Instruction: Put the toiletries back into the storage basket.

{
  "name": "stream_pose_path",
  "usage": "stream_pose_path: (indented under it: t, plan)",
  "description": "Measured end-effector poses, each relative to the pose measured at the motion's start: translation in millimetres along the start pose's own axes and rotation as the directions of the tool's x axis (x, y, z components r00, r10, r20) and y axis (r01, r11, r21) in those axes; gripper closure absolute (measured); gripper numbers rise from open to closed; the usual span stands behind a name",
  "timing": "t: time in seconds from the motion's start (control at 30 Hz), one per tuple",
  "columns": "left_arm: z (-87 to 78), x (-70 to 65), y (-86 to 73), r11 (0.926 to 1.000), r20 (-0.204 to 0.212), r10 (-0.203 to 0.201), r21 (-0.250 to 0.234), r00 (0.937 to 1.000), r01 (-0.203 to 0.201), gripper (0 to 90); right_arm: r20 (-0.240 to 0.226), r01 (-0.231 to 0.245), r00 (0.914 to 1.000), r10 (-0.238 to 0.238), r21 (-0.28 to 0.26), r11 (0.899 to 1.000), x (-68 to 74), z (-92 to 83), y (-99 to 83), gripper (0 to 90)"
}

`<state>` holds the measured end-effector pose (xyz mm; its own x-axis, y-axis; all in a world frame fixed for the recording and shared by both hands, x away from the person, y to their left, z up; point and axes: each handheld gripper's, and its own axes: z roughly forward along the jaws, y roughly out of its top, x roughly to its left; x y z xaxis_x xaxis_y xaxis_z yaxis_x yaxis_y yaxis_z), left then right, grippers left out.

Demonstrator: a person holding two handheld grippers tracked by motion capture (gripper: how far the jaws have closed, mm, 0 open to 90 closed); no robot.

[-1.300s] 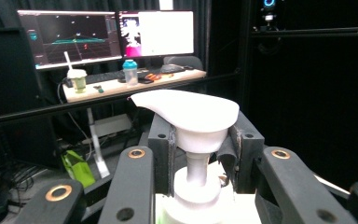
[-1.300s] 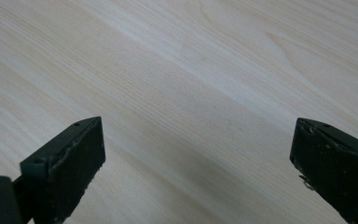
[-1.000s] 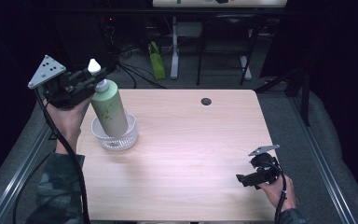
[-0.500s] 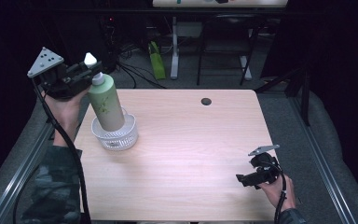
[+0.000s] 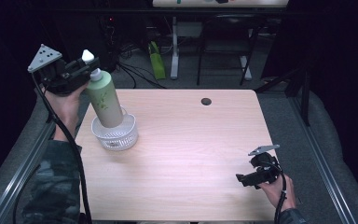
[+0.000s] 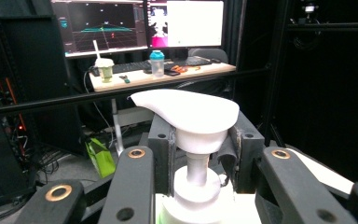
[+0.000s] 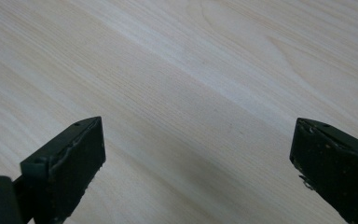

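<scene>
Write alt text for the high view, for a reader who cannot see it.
The left gripper clamps the neck of a green pump bottle, holding it tilted with its base in a white basket near the left edge of a light wooden table. The right gripper rests open near the table's front right corner.

The high view looks forward and down on the whole desk from above its near edge. The left gripper view sits very near the pump bottle at the desk's far left corner and faces the monitors beyond the desk. The right gripper view looks down on the desk from close.
</scene>
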<state>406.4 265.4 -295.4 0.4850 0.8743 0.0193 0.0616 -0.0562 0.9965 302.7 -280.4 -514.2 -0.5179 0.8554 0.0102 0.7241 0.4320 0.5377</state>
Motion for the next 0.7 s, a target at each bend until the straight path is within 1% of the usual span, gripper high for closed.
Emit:
stream_pose_path:
  t: [0.17, 0.2, 0.27, 0.53, 0.7]
  plan:
    - [4.1, 3.8, -6.7, 1.0000, -0.005, -0.004, -0.004, 1.0000, 0.004, 67.4, -0.001, 0.000, 1.0000, 0.000, 0.000, 1.000, 0.0, 0.1, 0.2, 2.9]
    - [4.8, 5.7, -9.4, 0.9999, -0.008, -0.013, -0.007, 0.9999, 0.013, 67.4, 0.000, -0.001, 1.0000, 0.001, -0.001, 1.000, 0.0, 0.0, 0.2, 2.9]
    - [5.5, 7.5, -12.5, 0.9998, -0.011, -0.018, -0.008, 0.9998, 0.018, 67.4, -0.003, -0.002, 1.0000, 0.002, -0.002, 1.000, 0.4, -0.3, 0.2, 2.9]
    - [8.7, 13.9, -25.0, 0.9995, -0.020, -0.029, 0.011, 0.9994, 0.029, 67.4, -0.003, -0.002, 1.0000, 0.002, -0.001, 1.000, 0.6, -0.3, 0.4, 2.9]
    - [10.1, 14.9, -33.5, 0.9994, -0.029, -0.028, 0.021, 0.9992, 0.028, 67.4, -0.002, 0.000, 1.0000, 0.000, -0.002, 1.000, 0.9, -0.5, 0.6, 2.8]
